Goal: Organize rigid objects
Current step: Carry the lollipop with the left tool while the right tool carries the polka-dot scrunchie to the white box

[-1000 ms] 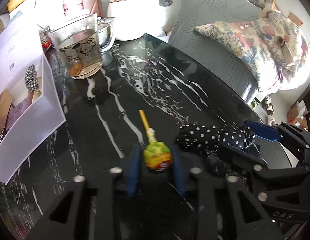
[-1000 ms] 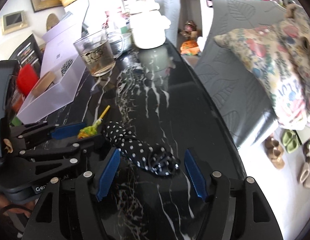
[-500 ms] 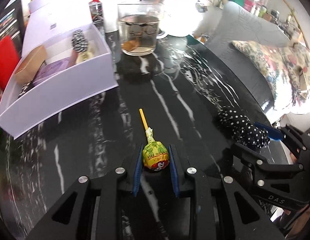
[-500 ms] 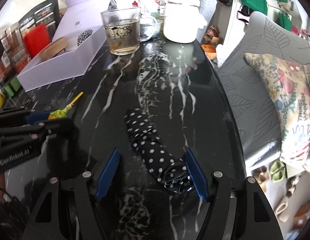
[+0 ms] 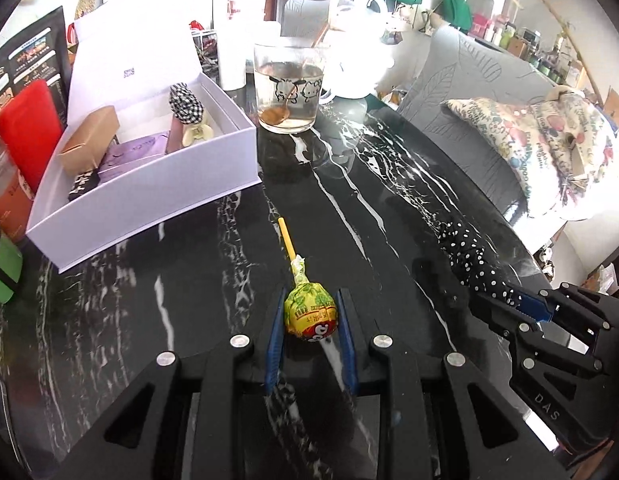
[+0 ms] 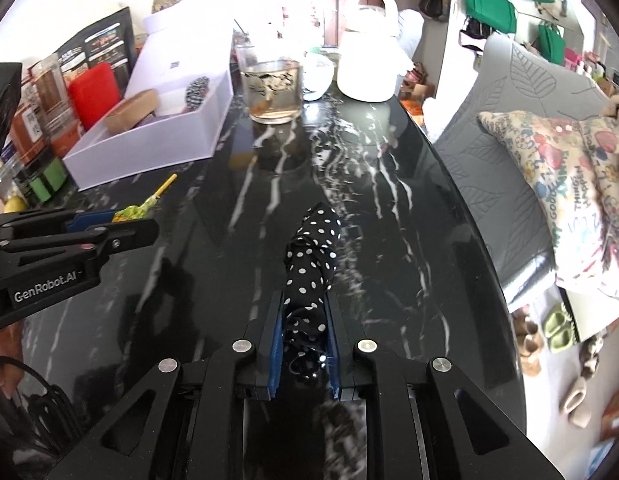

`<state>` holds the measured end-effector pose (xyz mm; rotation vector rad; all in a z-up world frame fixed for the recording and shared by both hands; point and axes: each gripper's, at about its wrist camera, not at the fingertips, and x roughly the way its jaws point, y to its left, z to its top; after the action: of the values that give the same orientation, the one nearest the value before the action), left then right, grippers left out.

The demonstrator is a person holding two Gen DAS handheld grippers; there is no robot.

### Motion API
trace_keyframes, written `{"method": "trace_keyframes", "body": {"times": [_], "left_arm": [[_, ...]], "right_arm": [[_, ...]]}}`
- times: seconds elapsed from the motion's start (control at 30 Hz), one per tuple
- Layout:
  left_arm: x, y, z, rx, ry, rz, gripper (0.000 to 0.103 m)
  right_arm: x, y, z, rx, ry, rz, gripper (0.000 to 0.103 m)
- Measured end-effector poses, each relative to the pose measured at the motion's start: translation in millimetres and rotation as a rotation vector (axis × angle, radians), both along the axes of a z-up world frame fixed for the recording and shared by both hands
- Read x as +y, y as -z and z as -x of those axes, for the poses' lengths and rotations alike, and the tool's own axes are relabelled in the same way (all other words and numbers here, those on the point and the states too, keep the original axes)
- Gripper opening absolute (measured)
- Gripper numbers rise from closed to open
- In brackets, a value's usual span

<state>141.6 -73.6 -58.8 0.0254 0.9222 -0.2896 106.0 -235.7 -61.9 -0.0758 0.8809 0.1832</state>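
One lollipop point(image 5: 309, 312) clamped in left jaws; one polka-dot item point(image 6: 309, 276) clamped in right jaws

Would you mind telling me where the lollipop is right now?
The lollipop sits between the left gripper's blue fingers above the black marble table, stick pointing toward the white box.

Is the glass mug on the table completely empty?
No: the glass mug holds a shallow layer of clear liquid, with a brownish lump resting at the bottom, in the left wrist view.
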Motion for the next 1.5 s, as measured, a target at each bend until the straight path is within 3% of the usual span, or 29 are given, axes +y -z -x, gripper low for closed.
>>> {"method": "trace_keyframes", "body": {"times": [0.63,1.5], "left_arm": [[64.8,-13.9,42.2,-0.045,-0.06,0.009,0.025],[157.4,-31.2,60.5,-0.059,-0.235,-0.001,0.025]], "right_arm": [[66.7,-14.3,34.8,-0.049,-0.059,-0.005,0.018],[174.4,-30.5,33.1,-0.084,-0.313,-0.034,0.018]]}}
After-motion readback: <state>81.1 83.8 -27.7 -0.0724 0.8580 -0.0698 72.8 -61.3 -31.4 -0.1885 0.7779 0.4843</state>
